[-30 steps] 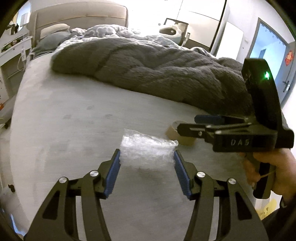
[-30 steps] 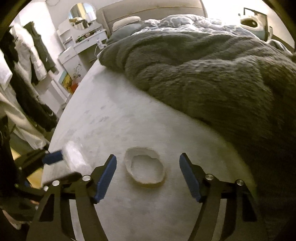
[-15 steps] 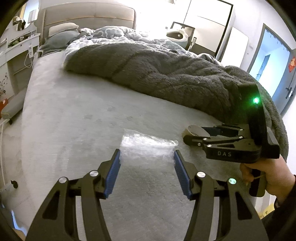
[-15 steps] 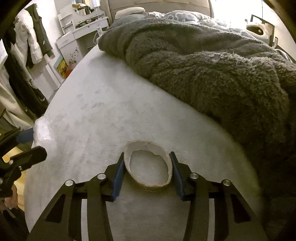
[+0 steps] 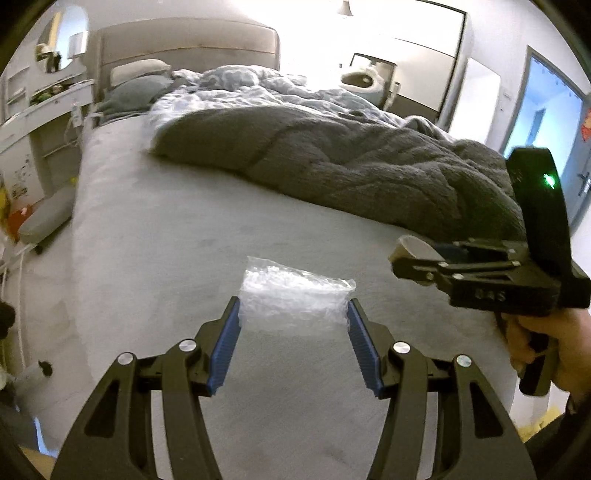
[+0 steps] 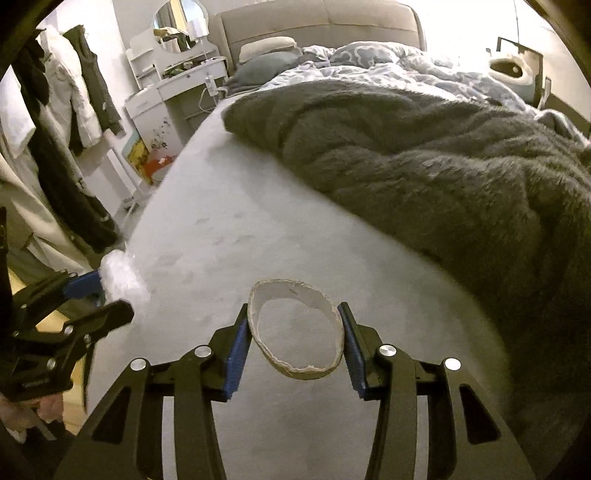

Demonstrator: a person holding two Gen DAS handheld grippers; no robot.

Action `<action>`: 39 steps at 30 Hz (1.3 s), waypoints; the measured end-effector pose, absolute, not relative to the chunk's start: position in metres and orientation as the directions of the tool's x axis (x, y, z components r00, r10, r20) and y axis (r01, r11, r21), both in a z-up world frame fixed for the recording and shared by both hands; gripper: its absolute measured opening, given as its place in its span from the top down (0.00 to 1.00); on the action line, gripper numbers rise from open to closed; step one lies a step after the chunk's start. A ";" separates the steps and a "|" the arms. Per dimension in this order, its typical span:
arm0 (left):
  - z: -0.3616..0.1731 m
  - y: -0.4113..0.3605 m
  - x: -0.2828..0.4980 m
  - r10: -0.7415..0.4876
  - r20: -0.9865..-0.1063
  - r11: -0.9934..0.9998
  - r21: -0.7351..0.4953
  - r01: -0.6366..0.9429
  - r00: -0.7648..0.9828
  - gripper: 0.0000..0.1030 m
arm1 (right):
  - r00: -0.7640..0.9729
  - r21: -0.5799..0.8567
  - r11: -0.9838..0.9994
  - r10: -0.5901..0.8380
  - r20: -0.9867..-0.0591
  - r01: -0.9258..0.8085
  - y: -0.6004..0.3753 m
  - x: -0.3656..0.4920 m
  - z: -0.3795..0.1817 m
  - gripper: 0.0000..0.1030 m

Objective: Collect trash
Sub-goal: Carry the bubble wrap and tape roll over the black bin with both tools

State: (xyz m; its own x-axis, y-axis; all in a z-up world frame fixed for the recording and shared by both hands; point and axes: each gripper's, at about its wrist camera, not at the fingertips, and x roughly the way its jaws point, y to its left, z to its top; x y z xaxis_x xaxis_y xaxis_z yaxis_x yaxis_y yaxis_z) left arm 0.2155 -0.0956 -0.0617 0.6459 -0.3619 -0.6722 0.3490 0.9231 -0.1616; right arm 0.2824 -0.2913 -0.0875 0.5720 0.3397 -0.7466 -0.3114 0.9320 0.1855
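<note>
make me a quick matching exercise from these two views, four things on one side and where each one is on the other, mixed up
1. bubble wrap piece
2. cardboard ring
3. grey fluffy blanket
4. round mirror

A. above the white dresser
B. heaped across the bed
C. between the right gripper pads
D. between the left gripper pads

Pairs: 1-D, 2-C, 3-B, 4-A
</note>
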 end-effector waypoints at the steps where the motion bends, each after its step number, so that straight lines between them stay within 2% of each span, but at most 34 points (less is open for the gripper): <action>1: -0.061 -0.091 0.214 -0.351 -0.672 0.929 -0.161 0.334 0.652 0.42 | 0.565 0.200 0.927 0.354 -0.746 -0.317 -0.288 0.279 -0.089 0.55; 13: -0.066 -0.022 0.181 -0.211 -0.699 0.976 -0.188 0.109 0.683 0.42 | 0.507 0.195 0.885 0.409 -0.759 -0.422 -0.223 0.246 -0.094 0.55; 26: -0.081 0.002 0.149 -0.034 -0.744 0.999 -0.026 0.022 0.668 0.42 | 0.497 0.209 0.860 0.450 -0.742 -0.466 -0.195 0.217 -0.078 0.55; 31: -0.087 0.014 0.140 -0.059 -0.766 0.998 -0.050 0.031 0.640 0.42 | 0.490 0.211 0.852 0.459 -0.741 -0.479 -0.184 0.211 -0.076 0.55; 33: -0.089 0.020 0.135 -0.030 -0.768 1.000 -0.020 0.022 0.640 0.42 | 0.488 0.208 0.849 0.461 -0.741 -0.486 -0.177 0.209 -0.076 0.55; 39: -0.094 0.043 0.126 -0.005 -0.780 0.999 -0.032 -0.032 0.626 0.42 | 0.469 0.205 0.836 0.469 -0.748 -0.510 -0.154 0.206 -0.080 0.55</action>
State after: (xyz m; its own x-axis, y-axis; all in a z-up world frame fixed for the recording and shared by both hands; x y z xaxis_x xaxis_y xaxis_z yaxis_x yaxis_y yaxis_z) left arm 0.1259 0.0429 -0.0935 0.6261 -0.0048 -0.7797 -0.0319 0.9990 -0.0318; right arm 0.2064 -0.1543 -0.0799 0.4689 0.4691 -0.7484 -0.5095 0.8358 0.2047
